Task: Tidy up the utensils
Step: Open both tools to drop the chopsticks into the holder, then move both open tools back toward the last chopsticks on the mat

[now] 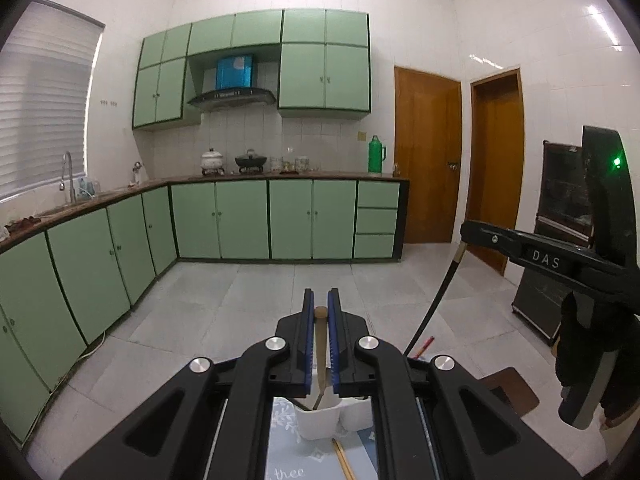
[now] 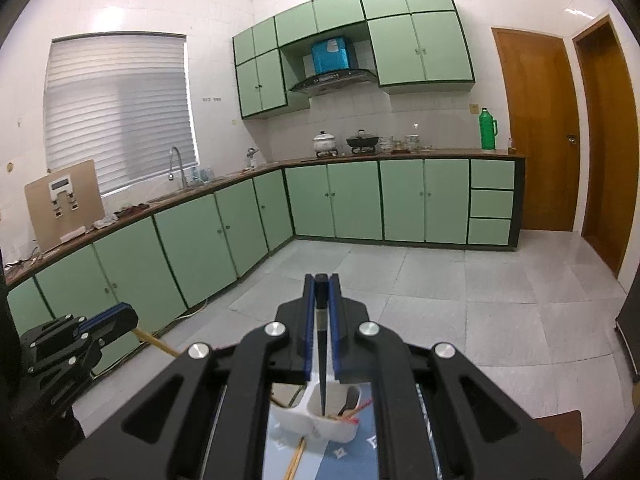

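My left gripper (image 1: 321, 300) is shut on a wooden-handled utensil (image 1: 321, 344) whose lower end reaches down into the left compartment of a white utensil holder (image 1: 320, 424). My right gripper (image 2: 321, 284) is shut on a black-handled utensil (image 2: 321, 364) that hangs into the right compartment of the holder (image 2: 316, 420), beside red-tipped chopsticks (image 2: 352, 414). A loose pair of wooden chopsticks (image 1: 344, 460) lies on the blue mat (image 1: 288, 440) in front of the holder. The right gripper (image 1: 464, 232) also shows at the right of the left wrist view, the left gripper (image 2: 128, 316) at the left of the right wrist view.
Green cabinets line the far wall and the left side, with a sink (image 2: 176, 176), pots (image 1: 212, 160) and a green thermos (image 1: 376, 154) on the counter. Two wooden doors (image 1: 428, 160) stand at the right. A dark cart (image 1: 556, 240) stands by the right wall.
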The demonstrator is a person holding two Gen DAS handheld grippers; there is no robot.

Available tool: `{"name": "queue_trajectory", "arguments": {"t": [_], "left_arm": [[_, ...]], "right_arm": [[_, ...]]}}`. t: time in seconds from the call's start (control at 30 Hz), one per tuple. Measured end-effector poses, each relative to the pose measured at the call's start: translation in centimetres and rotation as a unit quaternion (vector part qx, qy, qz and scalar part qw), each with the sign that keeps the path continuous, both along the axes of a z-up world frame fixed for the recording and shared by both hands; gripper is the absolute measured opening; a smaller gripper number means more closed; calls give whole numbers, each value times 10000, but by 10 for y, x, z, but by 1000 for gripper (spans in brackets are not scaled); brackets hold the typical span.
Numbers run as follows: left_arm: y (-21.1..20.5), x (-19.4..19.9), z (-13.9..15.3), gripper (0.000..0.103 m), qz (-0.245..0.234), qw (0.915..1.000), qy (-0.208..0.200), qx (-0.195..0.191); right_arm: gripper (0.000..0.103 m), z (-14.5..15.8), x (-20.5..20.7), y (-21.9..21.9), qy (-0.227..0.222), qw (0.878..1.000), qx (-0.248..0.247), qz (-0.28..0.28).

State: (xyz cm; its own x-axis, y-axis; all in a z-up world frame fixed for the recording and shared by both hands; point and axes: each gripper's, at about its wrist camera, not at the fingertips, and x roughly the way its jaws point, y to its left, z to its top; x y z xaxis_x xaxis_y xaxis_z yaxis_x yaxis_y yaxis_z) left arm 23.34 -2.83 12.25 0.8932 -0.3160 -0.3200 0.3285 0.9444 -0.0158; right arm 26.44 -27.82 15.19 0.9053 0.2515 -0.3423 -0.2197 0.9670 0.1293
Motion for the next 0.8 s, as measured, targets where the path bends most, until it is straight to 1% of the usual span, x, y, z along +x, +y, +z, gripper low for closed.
{"name": "queue_trajectory", "arguments": {"t": [0.1,0.27,0.43,0.53,0.57,0.6,0.63,0.67,0.7,0.73,0.8], "left_arm": [[-5,21,-15,7,15,9999,157,43],[-10,49,-43,7,-3,9994,348,33],[-16,70,-67,7,-23,9983,570,100],[-16,78,-77,8,5,9973,729,91],[-14,77,-79,14,-17,9971,756,60],[-12,76,-79,24,-26,9970,772,27],[-10,74,-79,30,4,9971,761,8],[-6,71,-78,42,48,9973,737,-10],[-4,65,-77,47,77,9974,713,-37],[-1,62,-75,49,95,9975,695,-70],[4,48,-72,57,141,9979,628,-92]], "right_arm": [[6,-14,19,2,89,9999,-5,-52],[6,-49,50,10,368,9993,-96,-34],[6,-78,61,24,604,9976,-316,78],[8,-88,60,27,671,9968,-418,88],[12,-89,58,25,660,9969,-434,59],[15,-88,56,24,640,9970,-440,27],[22,-87,52,21,586,9973,-444,-32],[28,-85,47,18,532,9976,-440,-100],[30,-84,42,14,502,9977,-437,-148],[31,-82,37,11,465,9978,-438,-196],[34,-78,21,4,366,9980,-448,-242]]}}
